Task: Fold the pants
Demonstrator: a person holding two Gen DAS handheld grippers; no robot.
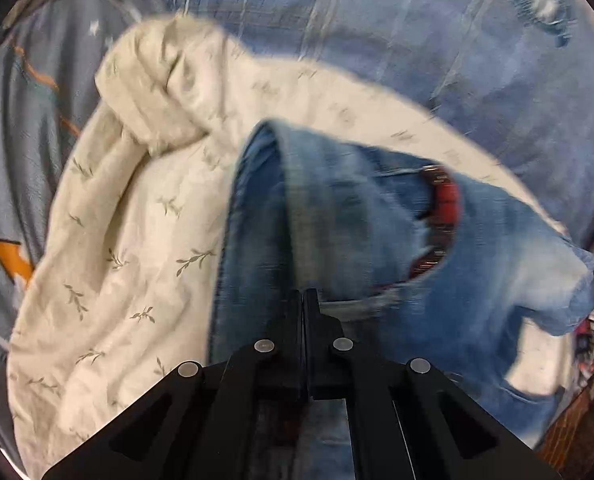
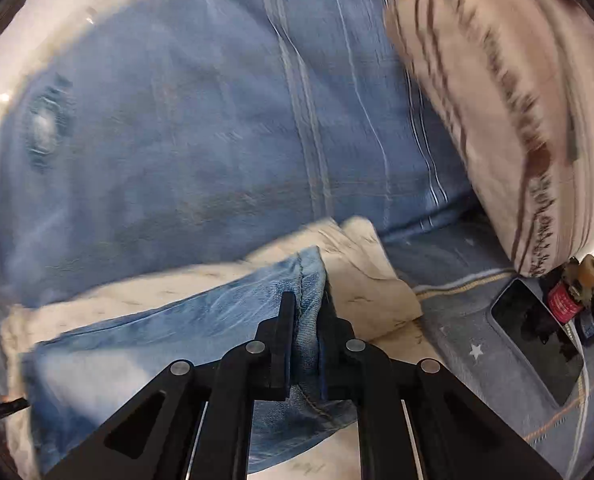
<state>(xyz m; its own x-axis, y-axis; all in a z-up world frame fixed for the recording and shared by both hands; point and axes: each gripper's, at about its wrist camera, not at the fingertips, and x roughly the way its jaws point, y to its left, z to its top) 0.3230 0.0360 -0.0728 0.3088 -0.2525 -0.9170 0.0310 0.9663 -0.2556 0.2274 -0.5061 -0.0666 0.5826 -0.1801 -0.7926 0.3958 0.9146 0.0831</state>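
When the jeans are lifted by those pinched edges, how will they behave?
Likely floppy: the jeans sag between the left gripper and the right gripper. Probably fairly heavy, being thick denim with bulky seams. Unlikely to slip from the grip.

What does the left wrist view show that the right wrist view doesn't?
Only the left wrist view shows the red plaid lining inside the jeans, a back pocket, and the left gripper with jaws fully together at the denim. Only the right wrist view shows the striped pillow, a dark phone-like slab, and the right gripper clamped on a seamed denim edge. Both show the jeans lying on the cream leaf-print cloth over the blue bedspread.
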